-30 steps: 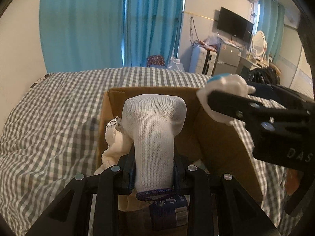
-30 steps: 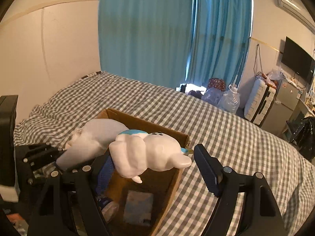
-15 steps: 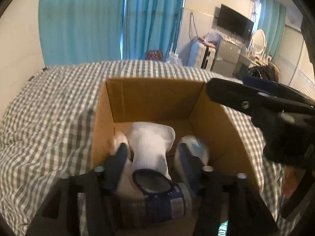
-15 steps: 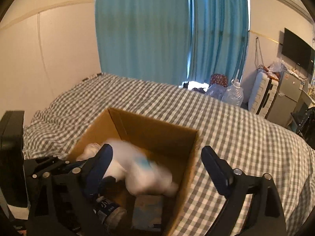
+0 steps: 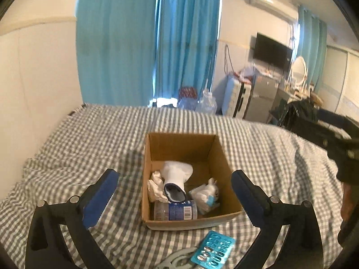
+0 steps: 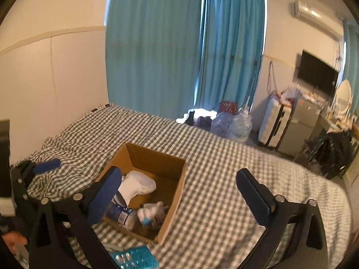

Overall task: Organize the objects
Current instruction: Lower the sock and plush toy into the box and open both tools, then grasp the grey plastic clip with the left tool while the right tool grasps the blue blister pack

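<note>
Having dropped the sock (image 5: 177, 174) and toy (image 5: 207, 194) into the box (image 5: 190, 144), both grippers hang empty, fingers spread; blister pack (image 5: 213, 247) seemingly next

Open-topped cardboard box (image 5: 215, 154) mid-frame on the checked bed (image 5: 89, 143), its far half bare inside, near half crowded with white sock (image 5: 177, 172), bottle (image 5: 175, 210) and plush toy (image 5: 207, 194), blister pack (image 5: 213, 250) lying at lower centre, open bedspread left and right of the box.

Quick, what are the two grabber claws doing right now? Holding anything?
Left gripper: open, holding nothing, above the cardboard box.
Right gripper: open, holding nothing.
</note>
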The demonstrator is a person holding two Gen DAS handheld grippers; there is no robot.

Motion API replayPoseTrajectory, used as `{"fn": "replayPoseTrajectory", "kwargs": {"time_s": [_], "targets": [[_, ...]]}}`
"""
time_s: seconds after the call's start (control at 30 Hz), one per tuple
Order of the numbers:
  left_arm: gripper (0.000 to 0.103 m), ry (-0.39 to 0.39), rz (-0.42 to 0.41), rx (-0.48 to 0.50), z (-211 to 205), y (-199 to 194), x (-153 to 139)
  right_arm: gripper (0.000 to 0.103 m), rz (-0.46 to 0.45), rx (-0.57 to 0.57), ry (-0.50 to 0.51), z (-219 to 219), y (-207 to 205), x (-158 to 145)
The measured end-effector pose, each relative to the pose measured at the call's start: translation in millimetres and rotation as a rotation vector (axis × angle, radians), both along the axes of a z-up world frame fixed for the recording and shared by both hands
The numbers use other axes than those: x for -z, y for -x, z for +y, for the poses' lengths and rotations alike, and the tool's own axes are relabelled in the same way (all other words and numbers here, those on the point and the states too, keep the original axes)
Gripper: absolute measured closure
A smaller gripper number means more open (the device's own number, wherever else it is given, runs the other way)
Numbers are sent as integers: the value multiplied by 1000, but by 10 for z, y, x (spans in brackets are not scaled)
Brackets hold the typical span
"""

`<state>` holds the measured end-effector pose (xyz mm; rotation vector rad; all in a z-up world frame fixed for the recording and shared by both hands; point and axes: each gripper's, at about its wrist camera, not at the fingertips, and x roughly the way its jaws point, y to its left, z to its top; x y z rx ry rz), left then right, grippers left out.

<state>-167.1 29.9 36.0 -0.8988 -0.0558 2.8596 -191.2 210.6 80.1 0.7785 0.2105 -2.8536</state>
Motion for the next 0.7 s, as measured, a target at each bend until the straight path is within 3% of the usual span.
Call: {"fn": "replayPoseTrajectory", "kwargs": {"time_s": [0.17,0.33,0.47,0.7], "targets": [[0,22,33,-20,-57,-332,-246,0,39,3,-34,37,-486,-281],[0,44,14,-32,-138,-589,-129,0,32,6,-47,49,-804,-264],[0,58,-3,-52,-235,-747,195,0,2,12,-44,43,-942,-16],[0,36,-76,-99,-373,-720,1030,0,-122,16,-31,-112,-869,882]]}}
